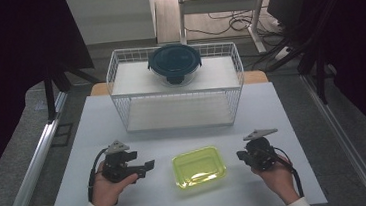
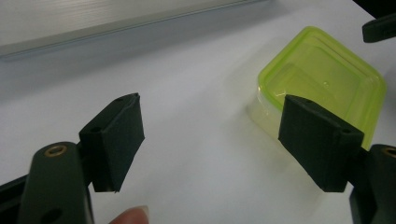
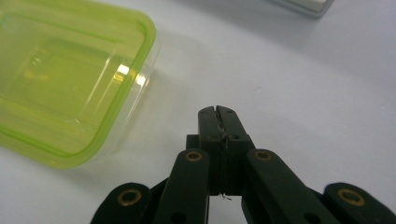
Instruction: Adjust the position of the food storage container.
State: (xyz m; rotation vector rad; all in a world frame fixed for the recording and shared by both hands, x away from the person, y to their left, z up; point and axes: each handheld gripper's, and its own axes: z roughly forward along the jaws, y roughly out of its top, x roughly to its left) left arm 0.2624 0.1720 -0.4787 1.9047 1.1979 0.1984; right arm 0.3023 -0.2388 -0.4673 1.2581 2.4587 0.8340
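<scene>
While both tools flank it: the green container [image 1: 199, 167] sits near the tabletop's [image 1: 129, 198] front edge, midway.
Left tool [image 1: 150, 165]: released, jaws wide, empty.
Right tool [image 1: 240, 154]: clenched, empty.
Risk: a one-sided push could skid the light container across the tabletop.

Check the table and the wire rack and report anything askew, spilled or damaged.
Nothing stands out. The yellow-green container sits flat on the white table, slightly turned, with no spill around it. The dark-lidded round container rests level on the wire rack.

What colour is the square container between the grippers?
Translucent yellow-green container, clearest in the left gripper view.
</scene>
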